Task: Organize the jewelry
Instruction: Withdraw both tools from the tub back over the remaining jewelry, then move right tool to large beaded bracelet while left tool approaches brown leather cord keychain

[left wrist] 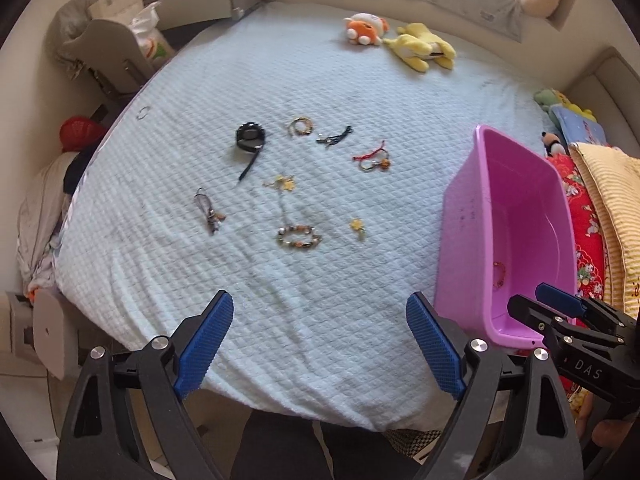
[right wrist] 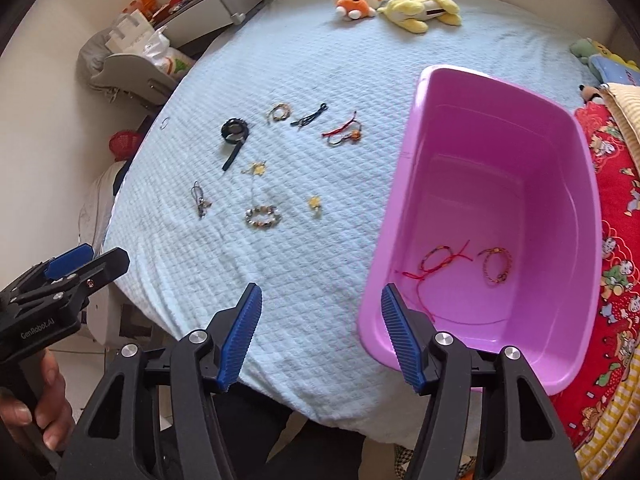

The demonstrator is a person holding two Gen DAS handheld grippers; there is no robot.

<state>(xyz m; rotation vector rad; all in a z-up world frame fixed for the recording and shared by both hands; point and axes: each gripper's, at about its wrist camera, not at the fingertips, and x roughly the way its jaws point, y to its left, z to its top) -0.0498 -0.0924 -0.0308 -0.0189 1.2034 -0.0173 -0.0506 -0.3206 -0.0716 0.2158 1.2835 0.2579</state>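
Note:
Several jewelry pieces lie spread on the light blue bedspread [left wrist: 280, 300]: a black watch [left wrist: 250, 136], a beaded bracelet [left wrist: 299, 237], a small bead bracelet [left wrist: 300, 125], a red cord bracelet [left wrist: 372, 157], a yellow star charm [left wrist: 284, 183], a yellow flower charm [left wrist: 357, 225], a dark cord [left wrist: 335, 137] and a keychain [left wrist: 208, 210]. A pink plastic bin [right wrist: 404, 200] at the right holds a red cord bracelet [right wrist: 436, 260] and a woven bracelet [right wrist: 496, 264]. My left gripper [left wrist: 320, 340] is open and empty above the bed's near edge. My right gripper [right wrist: 320, 336] is open and empty by the bin's near corner.
Plush toys [left wrist: 400, 40] lie at the far side of the bed. A red patterned quilt and yellow blanket [right wrist: 616, 208] are piled right of the bin. A grey shelf with bags [left wrist: 132, 32] stands at the far left. The bed edge drops off just below the grippers.

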